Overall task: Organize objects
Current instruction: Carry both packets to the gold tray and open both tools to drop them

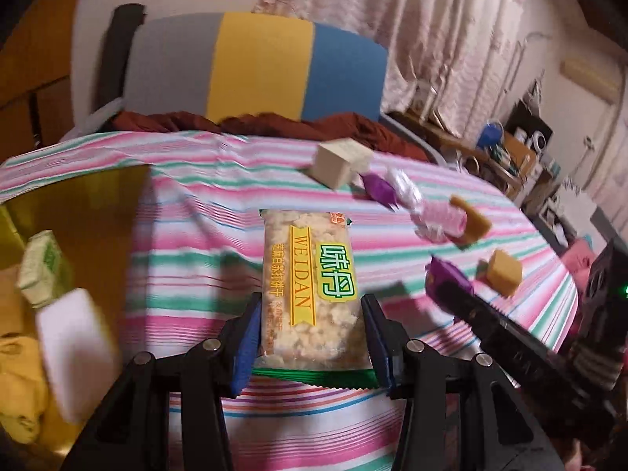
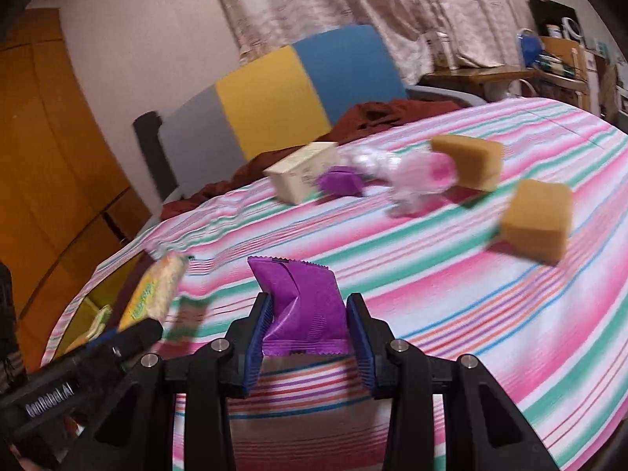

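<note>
Left wrist view: the left gripper [image 1: 312, 337] is clamped on the near end of the cracker packet [image 1: 310, 286], whose long axis runs straight ahead along the fingers, above the striped tablecloth [image 1: 204, 259]. The yellow box [image 1: 90, 212] sits at the table's left edge, so the packet lies to its right. The right gripper [image 2: 308, 331] grips a purple wrapper [image 2: 302, 306], farther from that box.
</note>
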